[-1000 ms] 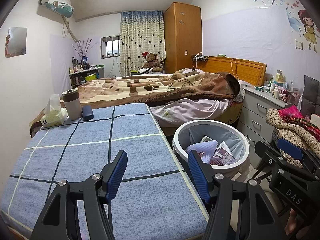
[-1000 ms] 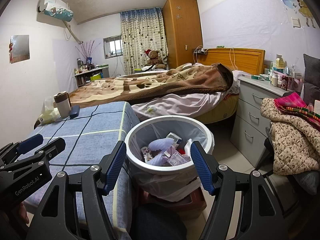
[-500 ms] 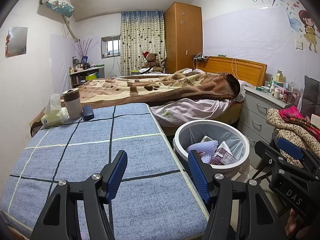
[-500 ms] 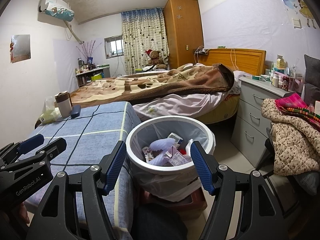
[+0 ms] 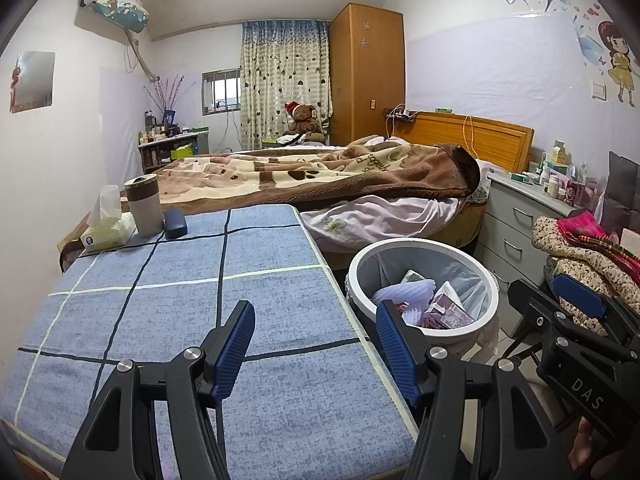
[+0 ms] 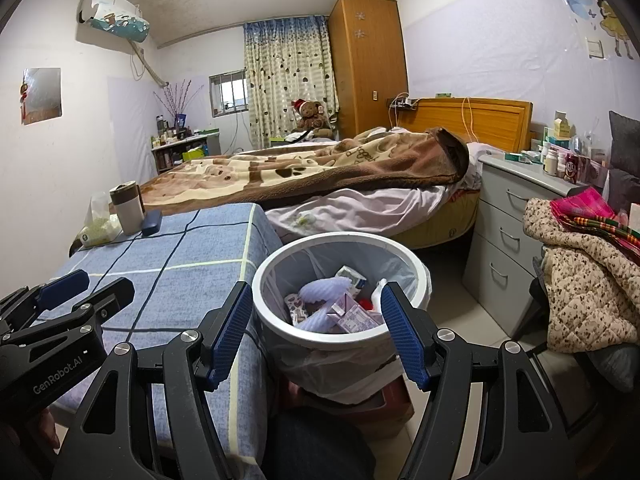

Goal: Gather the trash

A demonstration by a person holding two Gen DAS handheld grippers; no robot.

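Both your claws, left claw [image 5: 316,342] and right claw [image 6: 316,326], stand wide and empty; bin [image 6: 280,276] with trash [image 6: 340,308] at 12 o'clock of the right.

A lived-in home bedroom. A bed [image 5: 360,200] with a wooden headboard [image 5: 472,140] lies under a brown patterned blanket [image 5: 300,176], a teddy bear [image 5: 302,118] beyond it. A tall wooden wardrobe [image 5: 366,76] stands beside heart-print curtains [image 5: 284,80]. A grey bedside drawer chest [image 6: 516,240] carries bottles and boxes, an air conditioner [image 5: 114,8] hangs high, and cartoon stickers [image 5: 616,64] decorate the wall.
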